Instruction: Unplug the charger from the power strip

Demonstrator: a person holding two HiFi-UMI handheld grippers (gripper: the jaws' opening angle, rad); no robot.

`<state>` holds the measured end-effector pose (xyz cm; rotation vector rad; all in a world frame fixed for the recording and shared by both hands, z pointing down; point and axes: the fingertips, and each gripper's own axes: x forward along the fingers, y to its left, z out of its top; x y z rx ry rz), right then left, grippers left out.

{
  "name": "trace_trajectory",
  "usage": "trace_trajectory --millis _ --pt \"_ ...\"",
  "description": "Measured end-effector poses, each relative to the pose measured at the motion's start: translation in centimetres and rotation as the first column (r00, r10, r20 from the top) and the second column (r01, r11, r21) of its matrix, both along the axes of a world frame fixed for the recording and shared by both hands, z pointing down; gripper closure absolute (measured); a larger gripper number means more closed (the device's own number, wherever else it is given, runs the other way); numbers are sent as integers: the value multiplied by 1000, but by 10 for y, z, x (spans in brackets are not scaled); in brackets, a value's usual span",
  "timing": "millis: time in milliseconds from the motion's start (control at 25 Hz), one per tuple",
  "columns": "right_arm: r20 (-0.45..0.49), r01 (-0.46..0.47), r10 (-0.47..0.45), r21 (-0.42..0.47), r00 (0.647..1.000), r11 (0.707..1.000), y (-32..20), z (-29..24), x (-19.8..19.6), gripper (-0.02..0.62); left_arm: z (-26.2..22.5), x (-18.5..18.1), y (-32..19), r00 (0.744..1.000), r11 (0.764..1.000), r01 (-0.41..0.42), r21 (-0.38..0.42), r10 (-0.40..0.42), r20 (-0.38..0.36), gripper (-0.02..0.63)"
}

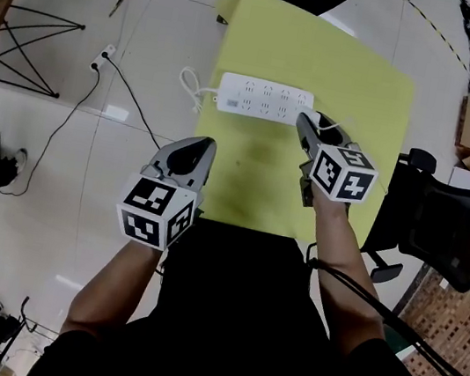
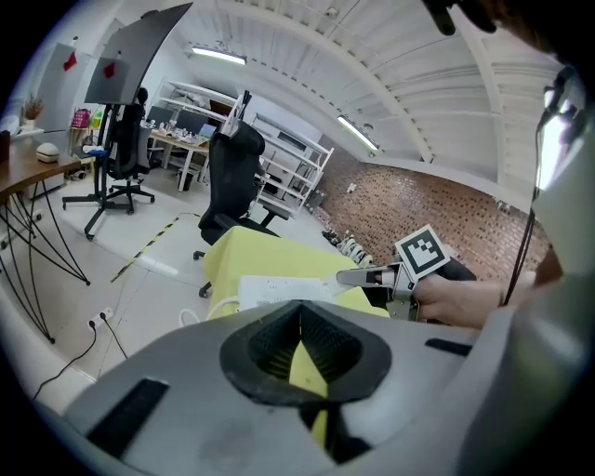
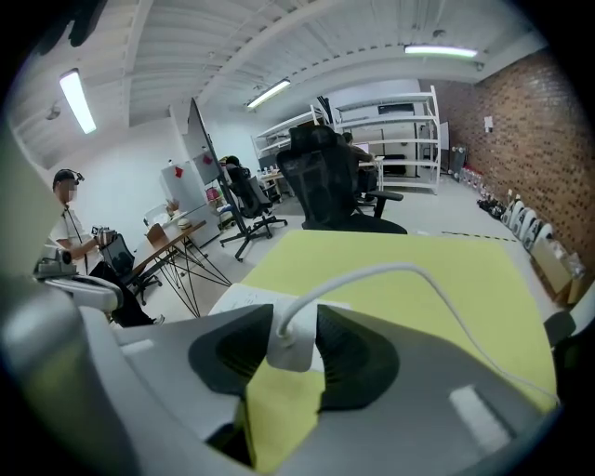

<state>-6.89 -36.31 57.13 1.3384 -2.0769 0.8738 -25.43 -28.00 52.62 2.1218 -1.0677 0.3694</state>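
Charger [image 3: 297, 342] is clamped in the right tongs [image 3: 296, 321], just beside the right end of the white power strip [image 1: 263, 98] that is laid on the yellow bench [image 1: 359, 87]. The left tongs [image 2: 299, 321] are pressed together on nothing, held well apart from the strip.

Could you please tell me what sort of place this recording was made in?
Probably an office or lab workspace: swivel chairs, open shelving and a brick wall.
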Motion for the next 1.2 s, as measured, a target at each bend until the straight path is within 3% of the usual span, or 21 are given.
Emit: trace_trajectory --millis 320,560,760,960,1200 --pt "63 -85 85 2 994 996 42 -19 37 453 -13 23 25 997 999 -50 -14 49 -61 598" --pt "135 -168 171 -37 976 985 84 -18 83 453 -32 43 49 996 996 -88 18 88 -24 598" --pt "174 -182 197 -98 965 978 115 -2 127 453 -49 60 60 998 996 -68 50 69 -12 598" --pt "252 -233 264 -146 931 962 137 11 172 454 -62 82 75 1000 997 -27 74 26 13 598" --pt "318 -240 299 -212 899 947 149 32 201 453 -82 108 96 999 995 31 90 -32 9 598"
